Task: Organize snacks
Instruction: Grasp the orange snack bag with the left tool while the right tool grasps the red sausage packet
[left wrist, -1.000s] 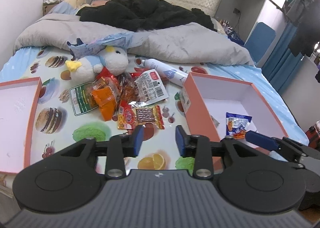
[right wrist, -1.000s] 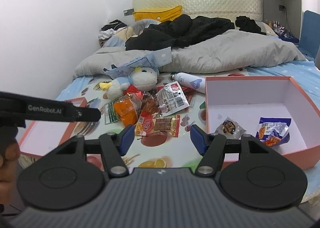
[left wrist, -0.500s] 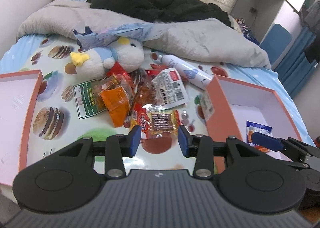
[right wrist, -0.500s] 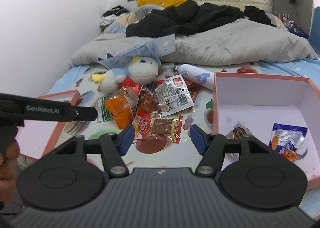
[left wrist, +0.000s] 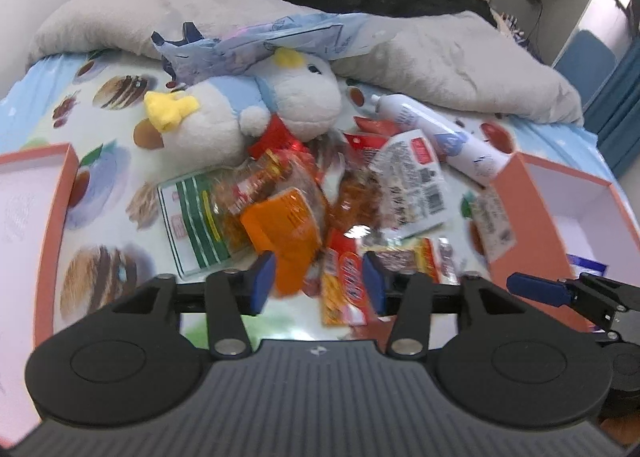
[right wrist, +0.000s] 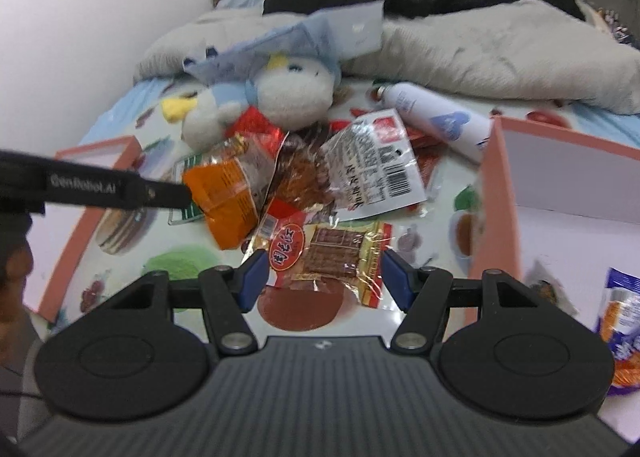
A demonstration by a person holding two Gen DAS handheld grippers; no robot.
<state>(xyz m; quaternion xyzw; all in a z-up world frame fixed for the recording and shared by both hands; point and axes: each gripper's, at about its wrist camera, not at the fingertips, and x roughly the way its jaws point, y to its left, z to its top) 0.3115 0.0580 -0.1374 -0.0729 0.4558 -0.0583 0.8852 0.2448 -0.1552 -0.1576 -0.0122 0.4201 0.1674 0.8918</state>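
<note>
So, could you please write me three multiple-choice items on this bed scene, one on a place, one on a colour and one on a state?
1. Where does the white spray bottle lie?
A. inside the box
B. on the printed bedsheet beside the salmon-pink cardboard box
C. on the grey duvet

2. What colour are the gripper pads?
A. blue
B. red
C. green

3. How is the right gripper?
A. shut on a packet
B. shut, empty
C. open, gripping nothing

Key: B, the bottle rests on the sheet just outside the box wall; A, the pads are blue; C, the pads stand apart, untouched, over the brown jerky packet.
</note>
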